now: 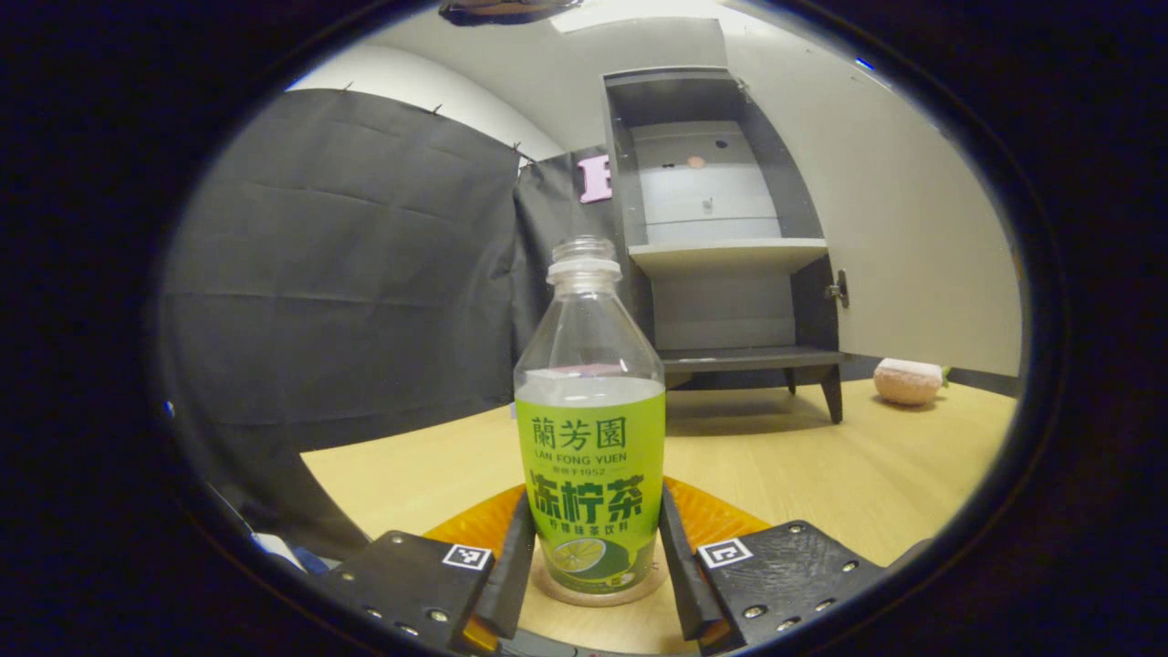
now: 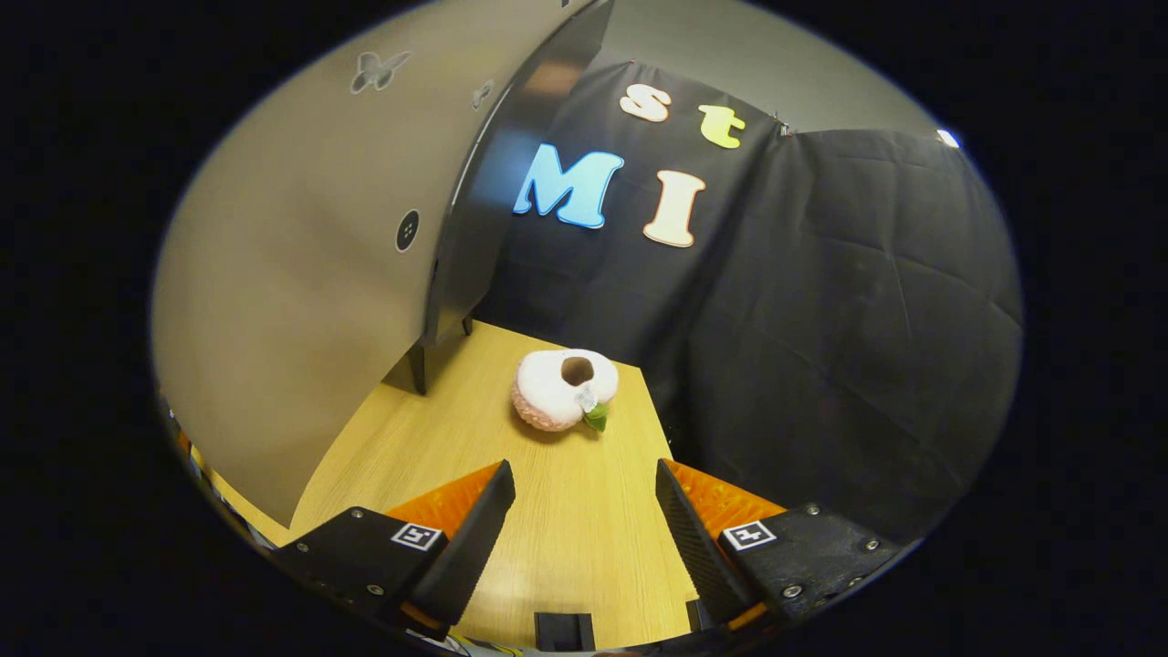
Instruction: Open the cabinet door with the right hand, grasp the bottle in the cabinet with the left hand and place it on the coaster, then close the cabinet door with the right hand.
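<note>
Between the two fingers of our left gripper (image 1: 591, 557) stands the clear plastic bottle with a green label (image 1: 590, 429), upright and without a cap. Its base sits on a pale round coaster (image 1: 547, 589) on the light wooden table (image 1: 821, 465). Both fingers lie close along the sides of the bottle, but we cannot tell if they press on it or have a thin gap. Behind the bottle we see the dark grey cabinet (image 1: 721, 228) on short legs, with a pale shelf inside. Its beige door (image 1: 912, 228) is swung wide open to the right. Near the foot of the door lies a small pink and white plush toy (image 1: 907, 380).

Our right gripper (image 2: 584, 511) is spread wide with nothing between the fingers, and it hangs over the table (image 2: 584, 547). Ahead of it lies the plush toy (image 2: 561, 390), with a dark hole on top and a small green leaf. The open door (image 2: 292, 301) stands on the left side of the right gripper view, apart from the fingers.
</note>
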`<action>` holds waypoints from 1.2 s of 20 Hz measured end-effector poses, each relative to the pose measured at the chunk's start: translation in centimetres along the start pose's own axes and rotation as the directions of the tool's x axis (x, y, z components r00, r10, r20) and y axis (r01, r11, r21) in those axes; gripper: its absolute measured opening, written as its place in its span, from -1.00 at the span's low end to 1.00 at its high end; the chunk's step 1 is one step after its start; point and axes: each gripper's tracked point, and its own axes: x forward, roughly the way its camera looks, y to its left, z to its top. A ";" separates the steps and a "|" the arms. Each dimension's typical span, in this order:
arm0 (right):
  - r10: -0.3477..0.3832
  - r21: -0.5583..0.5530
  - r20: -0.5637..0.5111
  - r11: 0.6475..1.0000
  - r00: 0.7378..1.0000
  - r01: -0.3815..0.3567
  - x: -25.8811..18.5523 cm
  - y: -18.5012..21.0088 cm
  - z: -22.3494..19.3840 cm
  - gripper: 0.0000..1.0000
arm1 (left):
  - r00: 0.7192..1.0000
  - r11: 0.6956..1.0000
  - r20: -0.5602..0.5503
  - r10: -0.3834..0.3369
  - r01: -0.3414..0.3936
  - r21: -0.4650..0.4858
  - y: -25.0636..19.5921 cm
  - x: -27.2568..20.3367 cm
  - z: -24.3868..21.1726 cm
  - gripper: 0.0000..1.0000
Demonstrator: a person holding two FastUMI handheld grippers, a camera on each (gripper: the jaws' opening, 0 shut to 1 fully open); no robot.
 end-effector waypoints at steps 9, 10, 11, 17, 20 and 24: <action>0.038 0.006 -0.002 0.999 0.999 -0.038 -1.6 1.8 0.1 0.92 | 1.000 0.998 -0.013 -0.021 0.020 -0.060 -0.3 0.1 -0.5 0.53; 0.042 0.009 -0.002 0.999 0.999 -0.042 -1.7 2.0 0.1 0.92 | 0.999 0.997 -0.010 -0.032 0.031 -0.070 -0.4 0.0 -0.3 0.75; 0.044 0.011 -0.007 0.999 0.999 -0.044 -1.7 2.1 0.0 0.91 | 0.999 0.996 -0.004 -0.041 0.041 -0.076 -0.3 -0.1 0.1 0.76; 0.054 0.065 -0.019 0.996 0.998 -0.053 -1.8 2.4 -0.1 0.92 | 0.999 0.998 0.017 -0.048 0.048 -0.048 0.4 0.6 3.7 0.93; 0.048 0.099 0.001 0.994 0.999 -0.047 -1.9 1.9 0.6 0.92 | 0.997 0.997 0.023 -0.067 0.068 -0.045 0.5 0.8 6.4 0.78; 0.025 0.152 0.024 0.988 0.999 -0.028 -2.0 0.3 1.5 0.92 | 0.995 0.994 0.035 -0.089 0.091 -0.059 0.4 1.0 10.9 0.78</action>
